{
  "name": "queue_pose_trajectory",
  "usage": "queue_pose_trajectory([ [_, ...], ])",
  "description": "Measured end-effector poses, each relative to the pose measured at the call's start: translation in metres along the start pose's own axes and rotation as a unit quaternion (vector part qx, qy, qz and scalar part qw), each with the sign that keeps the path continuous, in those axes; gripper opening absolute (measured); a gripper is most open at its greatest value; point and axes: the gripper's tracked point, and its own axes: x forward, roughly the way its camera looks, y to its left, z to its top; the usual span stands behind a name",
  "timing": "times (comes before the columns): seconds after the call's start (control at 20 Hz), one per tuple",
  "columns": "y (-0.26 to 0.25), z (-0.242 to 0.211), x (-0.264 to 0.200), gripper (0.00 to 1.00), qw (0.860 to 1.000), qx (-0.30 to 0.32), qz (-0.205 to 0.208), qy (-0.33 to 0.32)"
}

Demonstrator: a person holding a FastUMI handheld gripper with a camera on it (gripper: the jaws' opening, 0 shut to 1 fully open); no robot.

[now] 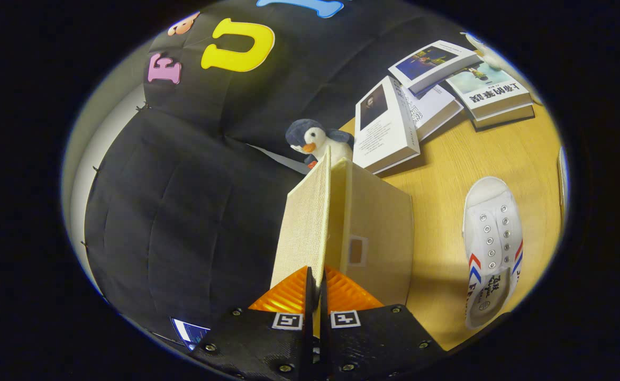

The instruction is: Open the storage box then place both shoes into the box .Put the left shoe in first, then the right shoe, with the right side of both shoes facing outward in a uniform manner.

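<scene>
Between the fingers of the gripper (316,283), the lid (303,227) of the storage box (379,238) is being pinched at its near edge, both fingers pressing in on the thin woven panel so that almost no gap is showing between them. Seen edge-on, the panel is running straight ahead from the fingertips toward a plush penguin (315,142), which is sitting just beyond the box's far end. The lid is standing apart from the box's pale body, the two meeting only at the far end; whether a hinge is joining them there cannot be told.

By the look of it, the step in hand is the opening of the box, and it is only partly done. Doing it well is likely calling for a steady pinch and a smooth swing of the lid away from the body, following the arc about the joined end rather than pulling straight, so the light box is not being dragged across the wooden table (447,174).

One white shoe (492,248) is lying on the table beside the box, well apart from the fingers, opening and eyelets facing up. Its long axis is running roughly parallel to the box's, rounded toe pointing away toward the scattered books (421,100), heel nearest the gripper. Which foot it fits cannot be told.
</scene>
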Motion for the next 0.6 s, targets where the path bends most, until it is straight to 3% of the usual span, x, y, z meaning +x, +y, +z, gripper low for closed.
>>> queue_pose_trajectory([
  [0.15,0.021,0.007,-0.003,0.05,1.0,-0.029,-0.008,-0.007],
  [0.6,0.123,0.008,0.016,0.07,0.995,-0.089,0.037,-0.019],
])
